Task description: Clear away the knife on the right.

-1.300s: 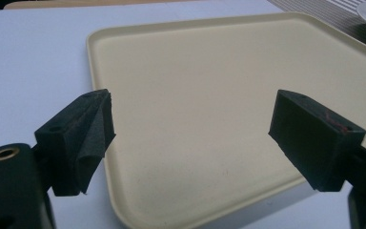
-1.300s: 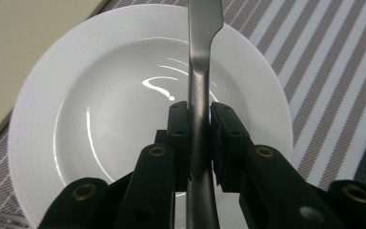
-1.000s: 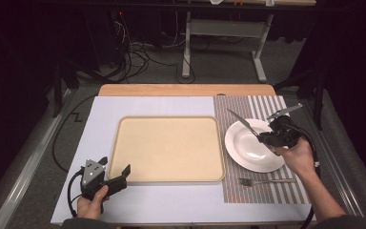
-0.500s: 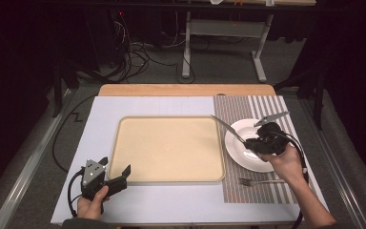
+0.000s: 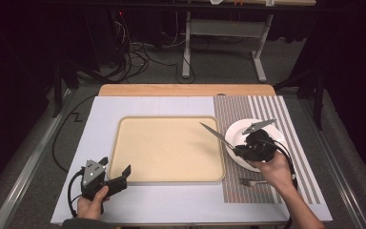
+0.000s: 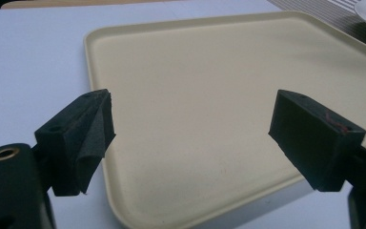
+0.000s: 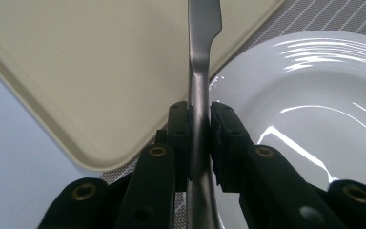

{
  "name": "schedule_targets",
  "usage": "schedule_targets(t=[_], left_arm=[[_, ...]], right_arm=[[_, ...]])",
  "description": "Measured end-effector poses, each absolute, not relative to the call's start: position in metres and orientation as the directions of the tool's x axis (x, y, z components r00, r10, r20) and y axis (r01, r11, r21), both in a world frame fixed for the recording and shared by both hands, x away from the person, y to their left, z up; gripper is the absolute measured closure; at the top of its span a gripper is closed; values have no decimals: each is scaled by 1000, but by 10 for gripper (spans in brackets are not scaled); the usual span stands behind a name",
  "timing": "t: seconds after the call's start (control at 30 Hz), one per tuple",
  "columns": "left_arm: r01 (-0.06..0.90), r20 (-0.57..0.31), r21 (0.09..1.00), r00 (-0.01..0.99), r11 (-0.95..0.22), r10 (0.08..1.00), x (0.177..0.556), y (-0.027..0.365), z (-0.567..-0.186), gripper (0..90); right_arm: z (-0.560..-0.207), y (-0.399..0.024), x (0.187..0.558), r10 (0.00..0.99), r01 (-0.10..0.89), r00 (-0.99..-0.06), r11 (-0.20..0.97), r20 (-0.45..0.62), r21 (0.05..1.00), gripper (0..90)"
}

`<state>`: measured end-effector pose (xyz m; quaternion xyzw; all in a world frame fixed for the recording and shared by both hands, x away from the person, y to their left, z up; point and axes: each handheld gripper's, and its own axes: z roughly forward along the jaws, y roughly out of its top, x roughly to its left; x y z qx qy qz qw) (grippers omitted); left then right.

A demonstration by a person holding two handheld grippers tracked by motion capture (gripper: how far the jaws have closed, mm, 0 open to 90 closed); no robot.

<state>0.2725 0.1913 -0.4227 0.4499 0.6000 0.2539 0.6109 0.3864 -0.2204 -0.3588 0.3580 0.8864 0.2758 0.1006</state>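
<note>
Right gripper (image 5: 242, 151) clamped tight on a butter knife (image 5: 215, 134), fingers (image 7: 178, 136) pinching its handle, blade poking out over the tray's (image 5: 138, 164) right edge, just left of the white plate (image 5: 280, 137). Left gripper (image 5: 115, 170) near-left on the counter (image 5: 171, 202), fingers wide apart, holding nothing.

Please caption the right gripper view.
Right gripper clamps a silver metal knife between beige tray and white plate.

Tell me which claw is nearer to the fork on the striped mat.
Right. The right claw holds a knife over the white plate, just beyond the fork. The left claw sits open at the tray's near-left corner.
</note>
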Motion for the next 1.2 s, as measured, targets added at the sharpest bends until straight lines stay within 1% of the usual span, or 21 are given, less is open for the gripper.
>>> schedule_targets(t=[0.3,0.63,1.2], left_arm=[[232,-506,853,153,467,849,272,191,-423,159],[233,-504,854,153,465,850,273,191,-423,159],[236,-499,857,153,459,853,272,191,-423,159]], right_arm=[[-364,-201,381,667,571,-744,599,46,561,801],[-372,-183,384,651,572,-756,605,68,554,801],[-389,-149,392,617,556,-784,650,68,519,800]])
